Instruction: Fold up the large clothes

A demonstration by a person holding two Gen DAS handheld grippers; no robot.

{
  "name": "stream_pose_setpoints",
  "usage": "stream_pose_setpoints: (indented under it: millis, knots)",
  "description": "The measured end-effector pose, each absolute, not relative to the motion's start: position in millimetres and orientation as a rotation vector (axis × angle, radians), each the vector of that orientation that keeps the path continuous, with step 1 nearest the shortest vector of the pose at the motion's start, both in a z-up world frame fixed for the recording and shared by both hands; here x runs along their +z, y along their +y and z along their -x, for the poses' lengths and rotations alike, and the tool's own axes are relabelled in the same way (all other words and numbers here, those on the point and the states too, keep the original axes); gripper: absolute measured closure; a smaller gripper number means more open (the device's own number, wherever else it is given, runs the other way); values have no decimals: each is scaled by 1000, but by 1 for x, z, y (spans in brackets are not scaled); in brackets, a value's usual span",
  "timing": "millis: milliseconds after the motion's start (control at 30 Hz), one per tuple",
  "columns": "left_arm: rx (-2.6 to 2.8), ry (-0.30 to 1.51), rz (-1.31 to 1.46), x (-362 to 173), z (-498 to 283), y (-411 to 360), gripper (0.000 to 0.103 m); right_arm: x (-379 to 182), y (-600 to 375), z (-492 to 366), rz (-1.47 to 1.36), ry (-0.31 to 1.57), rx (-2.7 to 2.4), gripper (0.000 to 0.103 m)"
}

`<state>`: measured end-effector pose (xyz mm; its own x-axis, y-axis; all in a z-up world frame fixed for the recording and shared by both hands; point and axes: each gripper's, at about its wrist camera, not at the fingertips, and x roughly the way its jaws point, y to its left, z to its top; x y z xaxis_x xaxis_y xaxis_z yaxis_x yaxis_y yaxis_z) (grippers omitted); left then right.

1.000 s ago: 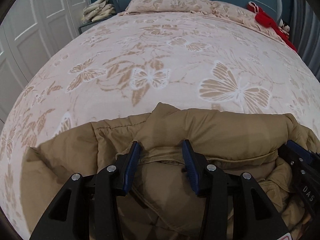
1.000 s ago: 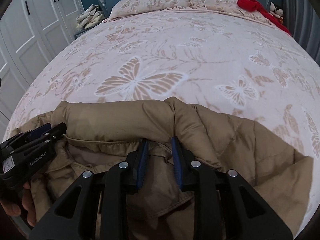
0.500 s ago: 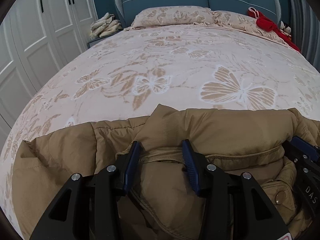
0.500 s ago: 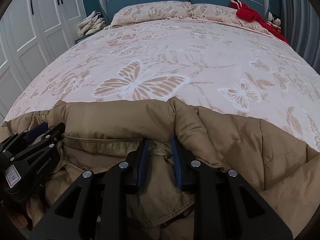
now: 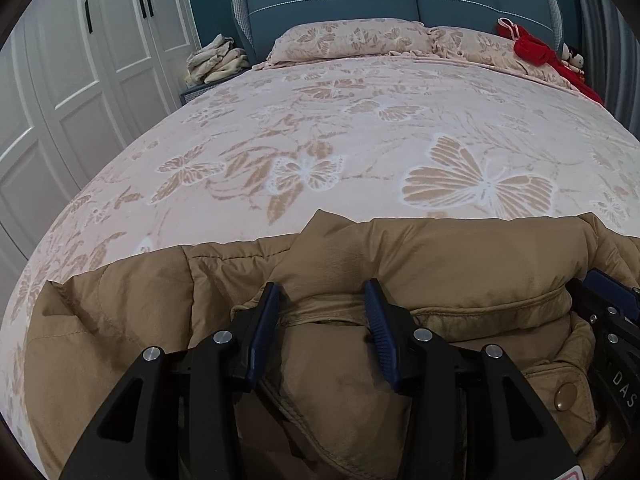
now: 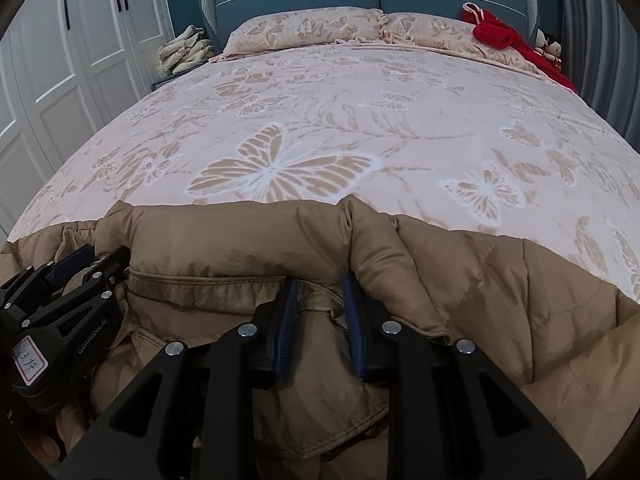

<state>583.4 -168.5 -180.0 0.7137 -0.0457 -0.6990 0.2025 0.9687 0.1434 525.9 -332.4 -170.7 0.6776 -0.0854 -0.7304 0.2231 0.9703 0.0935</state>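
Lying across the lower half of both views, the tan padded jacket [image 5: 420,264] rests on the bed [image 5: 360,128]; the left gripper [image 5: 322,312] and right gripper [image 6: 318,300] each pinch its collar fabric.

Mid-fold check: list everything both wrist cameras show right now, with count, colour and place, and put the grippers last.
Padded jacket: one, tan, bunched at the near edge of the bed.
Bedspread: one, pink with beige butterflies, covering the bed.
Pillows: two, same butterfly print, against the headboard.
Headboard: one, blue, far end.
Red garment: one, far right corner by the pillows.
Folded cloths: a cream pile, on the stand left of the bed.
Wardrobe doors: white, left wall.
Left gripper: black with blue pads, closed on a thick jacket fold.
Right gripper: same, pinching a jacket fold.
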Motion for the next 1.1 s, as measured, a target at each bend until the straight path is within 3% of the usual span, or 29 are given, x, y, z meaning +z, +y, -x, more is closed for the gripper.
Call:
stream_pose_setpoints:
  millis: [467,533,567,600,767,933,1100]
  knots:
    - [-147,800,-196,-165,-579,-161,57,-162,-334,-524,-227,824,-153,80]
    - [-182,829,-152,-146,-558,-144,47,-144,-332,-503,-242,836,-165,77]
    - [-175,829,-141,-139,-546,-137,35,-133,-332,-484,-276,826,-158,70]
    - [-182,825,-119,-128,-525,-122,29,-125,-334,-466,-309,817,-135,62]
    - [-285,917,-22,-105,-419,-31,25,-90,-323,-287,-331,788,-49,42]
    - [-221,1053,89,-112,-313,89,20,-91,-323,-115,-303,884,-180,37]
    - [-125,1150,236,-132,-256,161,20,-105,-330,-20,-482,907,-282,32]
